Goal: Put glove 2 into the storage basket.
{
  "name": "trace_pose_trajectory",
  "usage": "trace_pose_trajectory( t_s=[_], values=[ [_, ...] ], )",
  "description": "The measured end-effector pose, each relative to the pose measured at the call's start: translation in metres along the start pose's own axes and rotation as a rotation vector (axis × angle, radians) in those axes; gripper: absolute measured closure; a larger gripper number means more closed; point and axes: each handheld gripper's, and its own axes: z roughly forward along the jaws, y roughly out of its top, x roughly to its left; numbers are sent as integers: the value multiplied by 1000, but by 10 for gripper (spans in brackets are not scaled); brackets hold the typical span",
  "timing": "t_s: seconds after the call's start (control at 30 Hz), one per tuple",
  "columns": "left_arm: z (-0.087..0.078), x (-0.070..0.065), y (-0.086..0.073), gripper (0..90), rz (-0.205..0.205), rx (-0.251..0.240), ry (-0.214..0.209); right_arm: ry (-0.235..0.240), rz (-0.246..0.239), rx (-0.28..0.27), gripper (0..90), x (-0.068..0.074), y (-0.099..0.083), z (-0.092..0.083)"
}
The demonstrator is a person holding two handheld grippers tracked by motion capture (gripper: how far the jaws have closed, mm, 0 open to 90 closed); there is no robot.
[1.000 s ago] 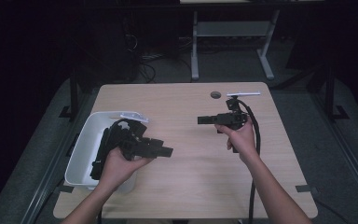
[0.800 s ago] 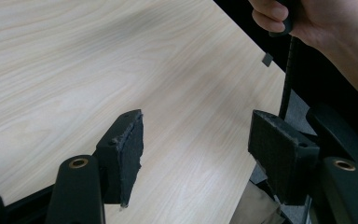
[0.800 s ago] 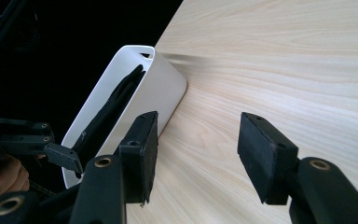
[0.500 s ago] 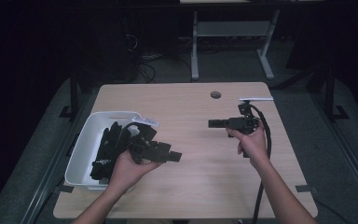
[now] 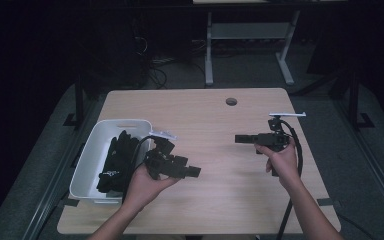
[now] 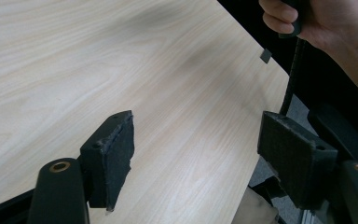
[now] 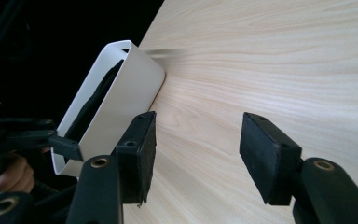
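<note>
My left gripper [image 5: 194, 172] hovers over the wooden table [image 5: 205, 120], just right of a white bin [image 5: 91, 155], and points right. In the left gripper view its pads [image 6: 114, 156] stand well apart with bare wood between them; the jaws have just been opening. My right gripper [image 5: 241, 138] is held over the right half of the table and points left. In the right gripper view it [image 7: 200, 144] is open with nothing between its pads. The bin [image 7: 126, 93] holds a pile of black items [image 5: 117, 159].
A round cable hole [image 5: 231, 101] lies near the table's far edge. In the left gripper view the right hand [image 6: 317, 23] and its black cable [image 6: 292, 74] show beyond the table edge. Dark floor and a white desk frame [image 5: 210, 45] lie behind the table.
Both hands have shifted right and toward the near edge. The left gripper has drawn away from the bin, and its jaws have spread wider.
</note>
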Motion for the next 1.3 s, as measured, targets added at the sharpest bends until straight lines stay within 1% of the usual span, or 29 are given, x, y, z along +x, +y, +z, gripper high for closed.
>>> trace_pose_trajectory(
  t_s=[0.07,0.17,0.23,0.3,0.33,0.4,0.47,0.53,0.6,0.77,0.87,1.0,1.13,1.2,1.3],
  values=[
    [5,-1,-1,268,8,9,18,-3,6,-1,442,-5,-3,-3],
    [11,-1,-2,267,5,6,4,-11,19,6,432,-13,-7,-7],
    [15,-2,-3,259,4,10,-8,-12,32,0,431,-17,-10,-9],
    [17,-4,-4,255,7,7,-10,-18,31,0,431,-20,-13,-12],
    [19,-4,-5,249,7,5,-13,-16,39,-1,430,-21,-14,-13],
    [22,-5,-7,241,5,11,-19,-19,39,-2,428,-24,-17,-16],
    [25,-6,-9,226,1,18,-23,-21,44,-4,428,-26,-18,-18],
    [27,-6,-11,221,-1,15,-27,-15,49,-13,428,-27,-19,-21],
    [30,-5,-14,221,6,22,-31,-13,53,-16,428,-29,-21,-24],
    [33,-4,-18,221,10,21,-29,-22,66,-26,427,-35,-26,-29],
    [36,-4,-20,221,14,25,-28,-27,69,-21,425,-38,-29,-30],
    [39,-6,-25,220,7,21,-33,-31,74,-18,422,-41,-35,-31],
    [42,-8,-30,217,-1,23,-35,-36,69,-7,416,-43,-41,-31],
    [43,-9,-32,217,2,19,-36,-32,71,-10,414,-44,-45,-32],
    [45,-11,-35,217,10,31,-38,-33,68,-13,411,-46,-51,-36]
  ],
)
